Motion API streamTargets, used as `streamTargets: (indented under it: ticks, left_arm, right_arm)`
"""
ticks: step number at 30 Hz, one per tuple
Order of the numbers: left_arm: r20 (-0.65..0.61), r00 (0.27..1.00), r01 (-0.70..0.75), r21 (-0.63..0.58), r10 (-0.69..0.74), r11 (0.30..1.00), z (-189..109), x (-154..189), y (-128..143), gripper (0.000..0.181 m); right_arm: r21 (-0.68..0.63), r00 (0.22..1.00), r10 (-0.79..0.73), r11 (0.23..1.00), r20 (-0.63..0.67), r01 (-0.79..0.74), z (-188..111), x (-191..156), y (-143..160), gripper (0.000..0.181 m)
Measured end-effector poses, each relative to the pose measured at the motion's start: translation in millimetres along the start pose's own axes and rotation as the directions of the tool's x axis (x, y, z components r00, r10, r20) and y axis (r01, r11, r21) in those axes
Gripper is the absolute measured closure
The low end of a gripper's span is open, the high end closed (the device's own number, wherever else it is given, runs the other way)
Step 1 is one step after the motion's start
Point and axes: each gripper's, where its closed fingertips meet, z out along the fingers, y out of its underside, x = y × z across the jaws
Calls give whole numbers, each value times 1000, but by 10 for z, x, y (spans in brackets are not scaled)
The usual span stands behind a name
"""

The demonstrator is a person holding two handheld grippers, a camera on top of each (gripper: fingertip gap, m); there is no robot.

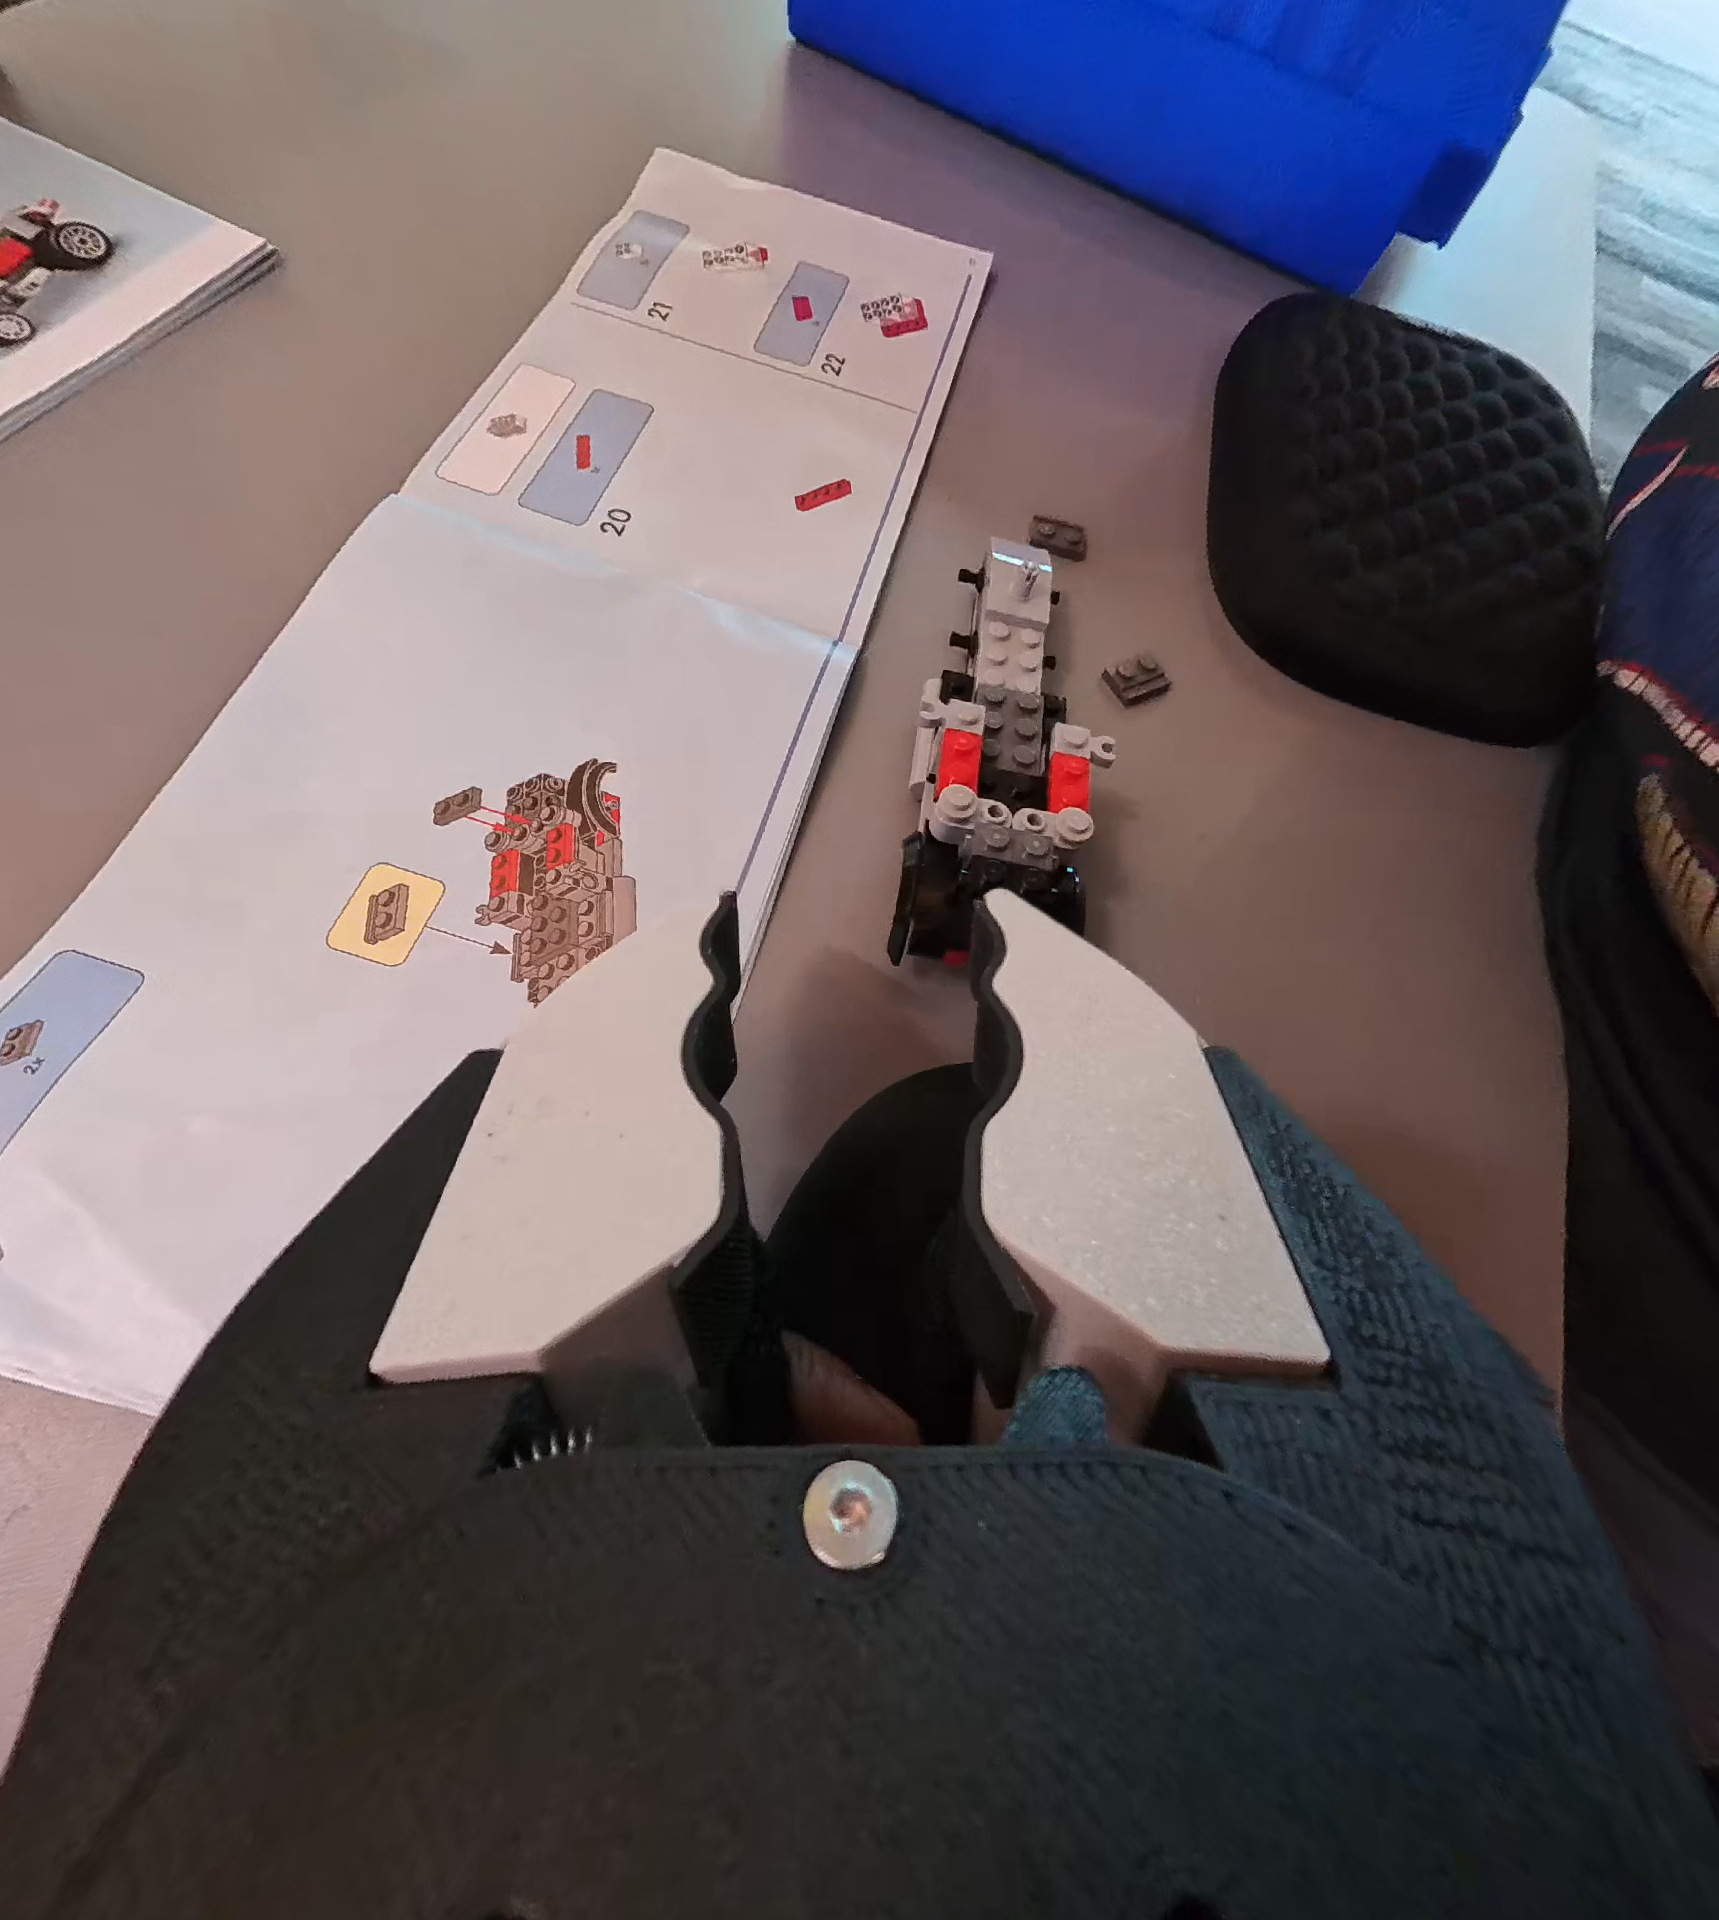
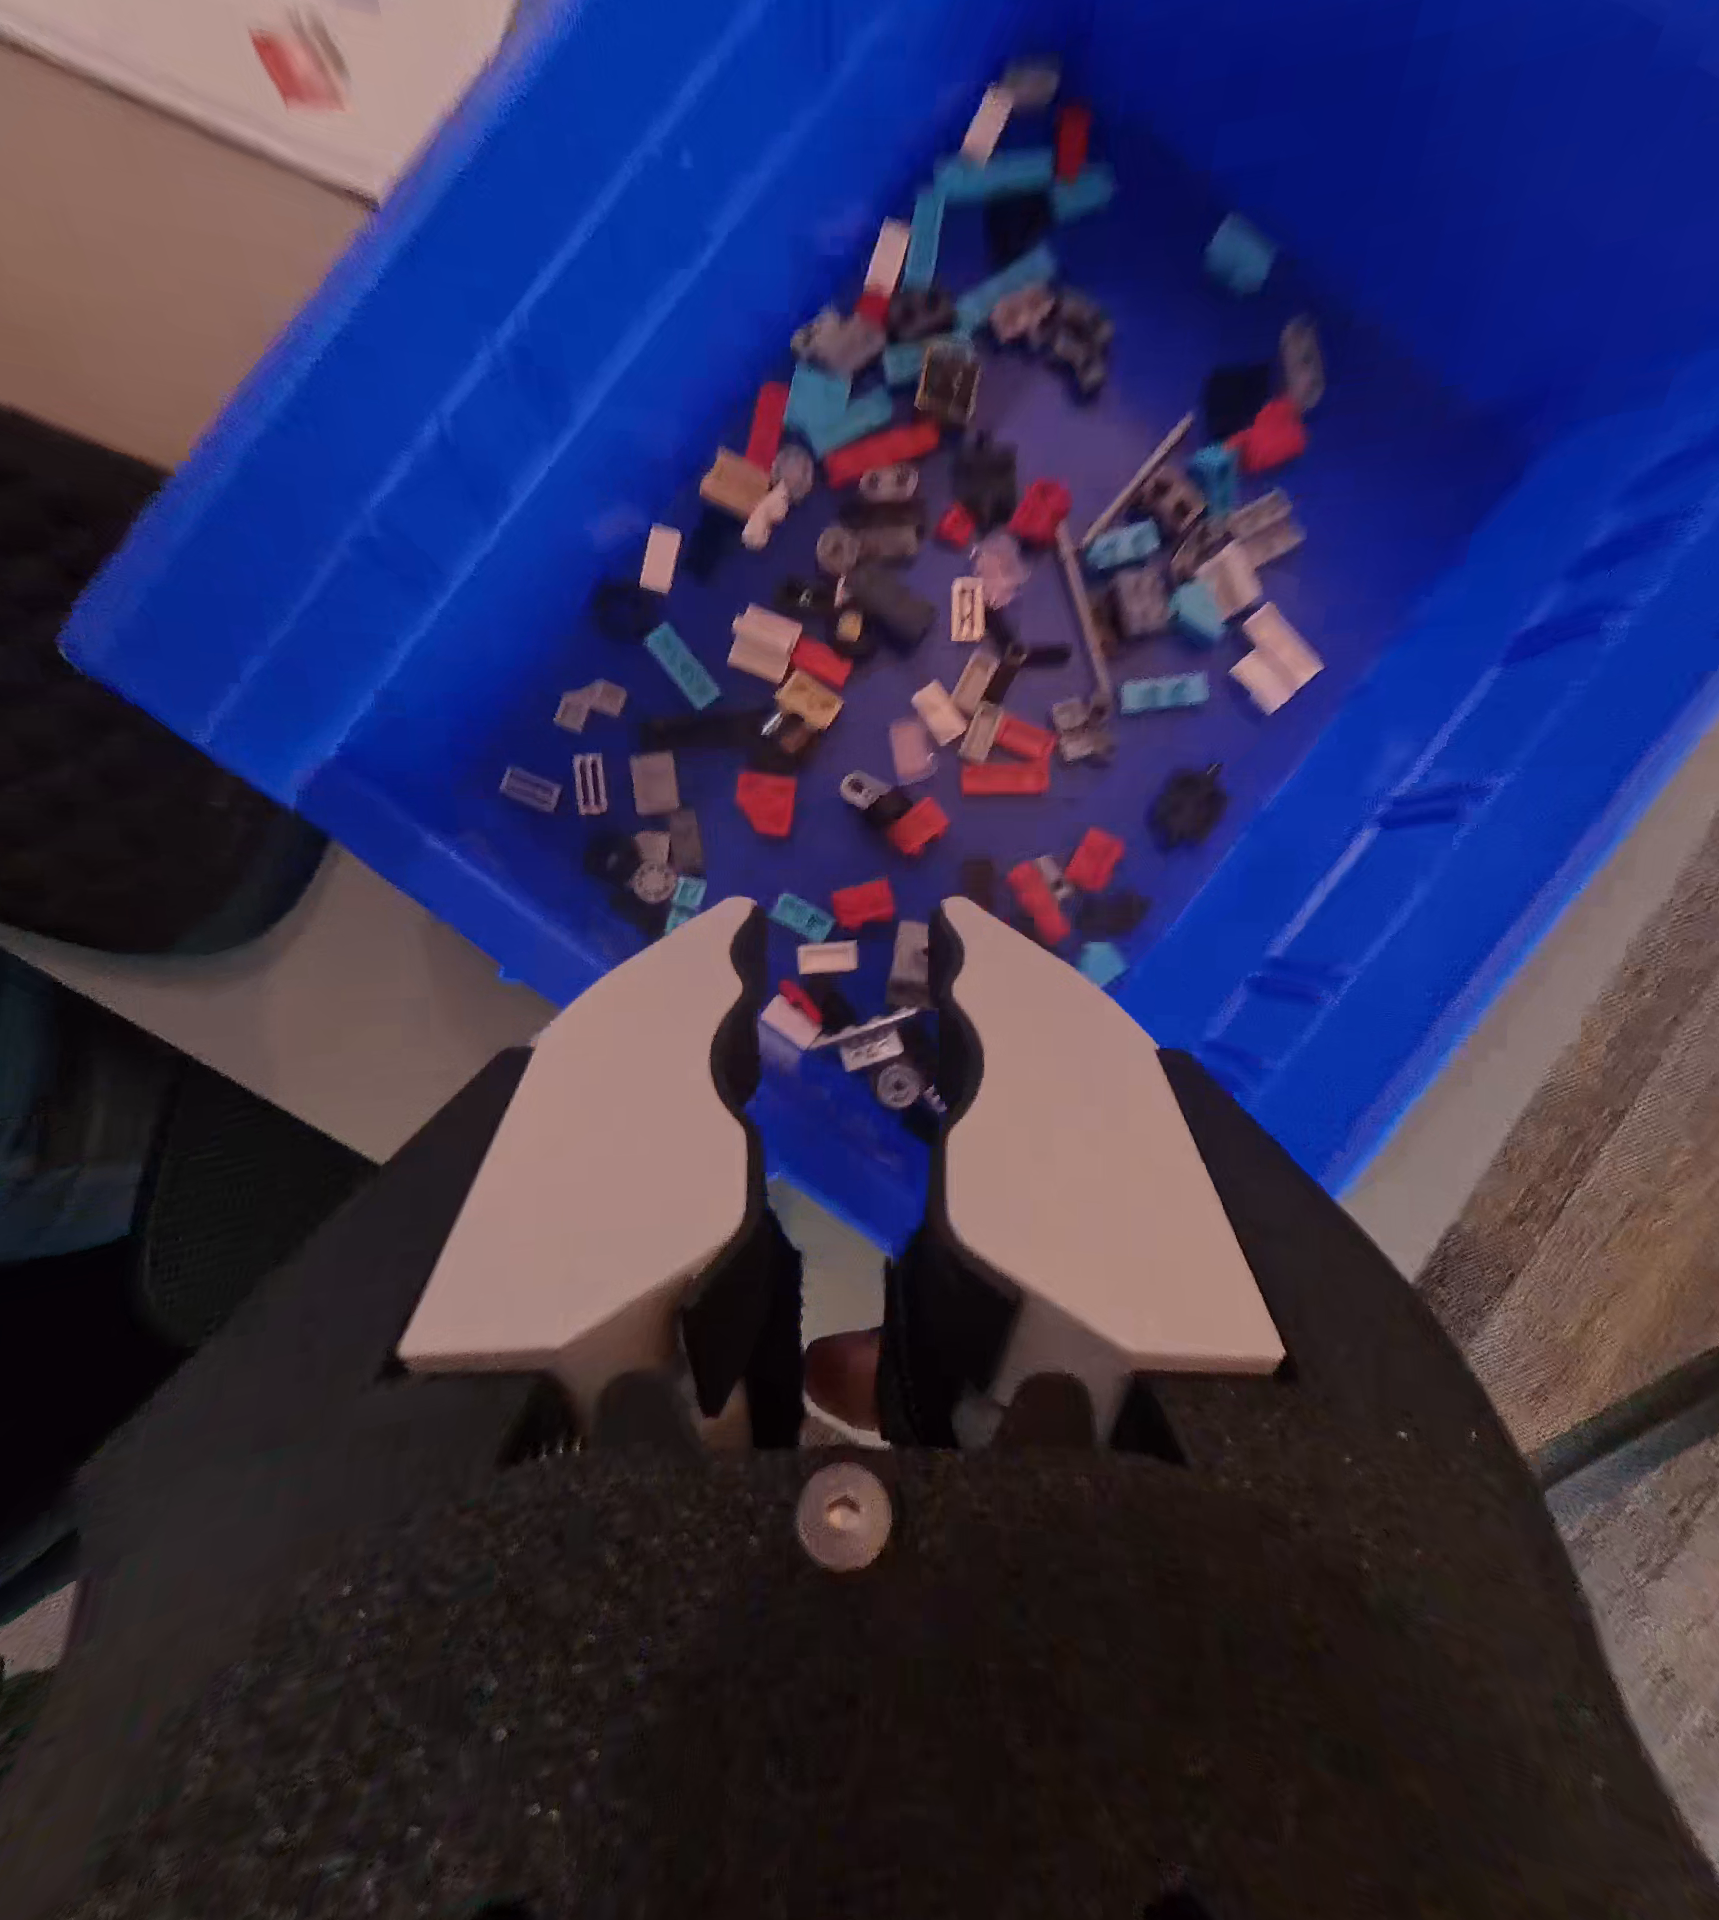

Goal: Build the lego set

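Both tools gape empty: left tool [image 1: 855, 914], right tool [image 2: 847, 920].

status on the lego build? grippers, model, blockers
Left hand-held gripper open, empty, just short of the partial model on the table. Right hand-held gripper open, empty, over the blue bin of loose pieces. Two dark grey plates beside the model. No blockers.

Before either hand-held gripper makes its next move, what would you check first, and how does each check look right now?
1. Left hand-held gripper open and empty: ok.
2. Right hand-held gripper open and empty: ok.
3. Right hand-held gripper over the blue bin of loose pieces: ok.
4. Partly built model on the table ahead of the left hand-held gripper: ok.
5. Two small dark plates beside the model: ok.
6. Piece to pick next identified: cannot tell, the view is blurred.
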Motion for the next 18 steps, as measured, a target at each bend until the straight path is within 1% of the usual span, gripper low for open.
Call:
streamTargets:
  ticks: [3, 6, 8, 10, 11, 14, 16, 18]
  left_arm:
    - [-8, 1000, 22, 16, -22, 1000, -15, -12, -19, 139]
    - [-13, 1000, 24, 31, -24, 999, -29, -9, -34, 139]
    - [-9, 1000, 22, 40, -22, 999, -38, -11, -43, 139]
    - [-4, 1000, 20, 43, -20, 999, -40, -15, -47, 139]
    - [-2, 1000, 19, 42, -19, 999, -38, -16, -46, 139]
    - [-8, 1000, 24, 31, -23, 999, -28, -14, -36, 139]
    - [-15, 999, 29, 24, -28, 999, -23, -11, -30, 139]
    - [-10, 1000, 25, 27, -25, 999, -25, -13, -33, 139]
  right_arm:
    - [-77, 999, 29, 997, 38, -26, 136, -111, 189, 155]
    - [-133, 996, 88, 987, -33, -92, 128, -20, 367, 155]
    - [-141, 989, 127, 981, -70, -136, 98, 30, 432, 155]
    - [-119, 987, 144, 981, -67, -151, 110, 13, 412, 158]
    - [-103, 991, 129, 986, -37, -132, 146, -42, 364, 160]
    - [-61, 995, 13, 998, 94, -8, 347, -277, 150, 163]
    - [-90, 985, -3, 996, 175, 19, 487, -423, 80, 163]
    - [-135, 982, -15, 990, 186, 41, 607, -462, 86, 163]
